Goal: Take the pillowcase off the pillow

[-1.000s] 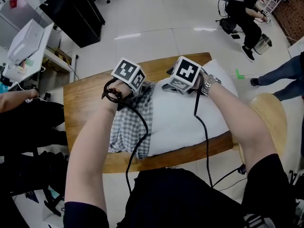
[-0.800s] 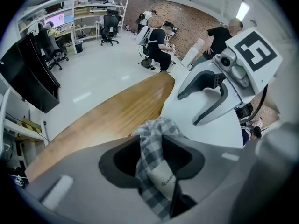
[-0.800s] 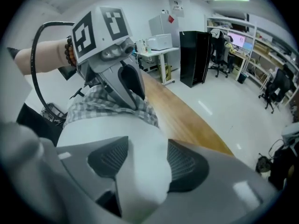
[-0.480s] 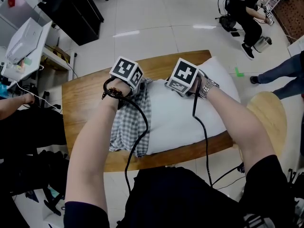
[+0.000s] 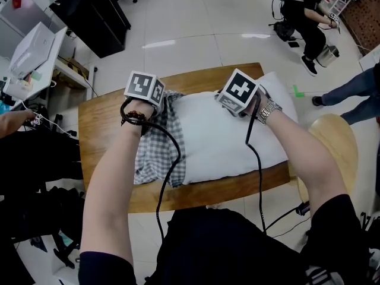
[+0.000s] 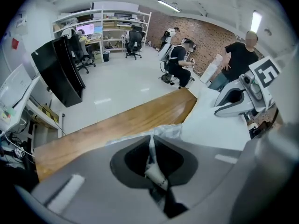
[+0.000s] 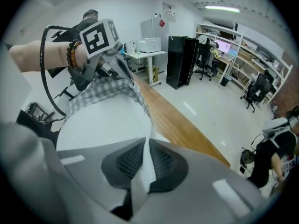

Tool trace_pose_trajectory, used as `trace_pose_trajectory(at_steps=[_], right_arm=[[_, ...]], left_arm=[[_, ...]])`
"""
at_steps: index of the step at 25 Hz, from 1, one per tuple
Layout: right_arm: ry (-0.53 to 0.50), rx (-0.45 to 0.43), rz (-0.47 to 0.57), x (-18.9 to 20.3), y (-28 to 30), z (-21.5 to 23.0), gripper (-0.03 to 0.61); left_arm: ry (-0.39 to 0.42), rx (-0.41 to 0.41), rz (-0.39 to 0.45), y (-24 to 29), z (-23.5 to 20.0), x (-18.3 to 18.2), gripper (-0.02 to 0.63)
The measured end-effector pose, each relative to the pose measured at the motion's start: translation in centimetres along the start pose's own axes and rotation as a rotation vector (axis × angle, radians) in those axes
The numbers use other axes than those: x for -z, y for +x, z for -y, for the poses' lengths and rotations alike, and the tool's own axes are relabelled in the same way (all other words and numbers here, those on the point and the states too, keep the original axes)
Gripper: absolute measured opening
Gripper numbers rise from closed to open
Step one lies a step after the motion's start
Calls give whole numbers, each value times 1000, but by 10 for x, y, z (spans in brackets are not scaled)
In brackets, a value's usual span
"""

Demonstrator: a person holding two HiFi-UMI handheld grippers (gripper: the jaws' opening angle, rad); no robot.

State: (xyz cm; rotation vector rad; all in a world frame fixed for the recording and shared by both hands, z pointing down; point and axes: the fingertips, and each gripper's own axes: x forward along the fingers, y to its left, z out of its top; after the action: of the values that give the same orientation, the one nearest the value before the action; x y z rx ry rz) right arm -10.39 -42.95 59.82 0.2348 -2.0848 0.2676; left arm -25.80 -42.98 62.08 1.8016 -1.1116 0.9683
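Observation:
A white pillow (image 5: pixel 225 141) lies across the wooden table (image 5: pixel 101 129). The grey checked pillowcase (image 5: pixel 155 153) is bunched over its left end. My left gripper (image 5: pixel 155 97) is at the pillowcase's far edge. In the left gripper view its jaws have just closed and pinch a fold of the checked cloth (image 6: pixel 153 164). My right gripper (image 5: pixel 228 103) is on the bare pillow's far right part. Its jaws have also just closed and stand shut on a ridge of white pillow fabric (image 7: pixel 142 169). The right gripper view shows the pillowcase (image 7: pixel 103 90) and the left gripper's marker cube (image 7: pixel 98 36) beyond it.
A round wooden stool (image 5: pixel 338 141) stands at the table's right end. People are at the left edge and far right. A black cabinet (image 5: pixel 95 10) and a white desk (image 5: pixel 35 58) stand beyond the table. Cables hang from both grippers towards me.
Both grippers shut on cloth and drew apart: the left moved left with the pillowcase, the right moved right with the pillow. More white pillow shows between them.

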Motion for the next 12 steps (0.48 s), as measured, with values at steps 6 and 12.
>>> trace_pose_trajectory(at_steps=[6, 12], right_arm=[[36, 22, -1, 14, -17, 7, 12], [60, 42, -12, 21, -30, 17, 12]], left_arm=[[-48, -58, 39, -13, -11, 2, 18], [-88, -121, 57, -29, -30, 3, 17]])
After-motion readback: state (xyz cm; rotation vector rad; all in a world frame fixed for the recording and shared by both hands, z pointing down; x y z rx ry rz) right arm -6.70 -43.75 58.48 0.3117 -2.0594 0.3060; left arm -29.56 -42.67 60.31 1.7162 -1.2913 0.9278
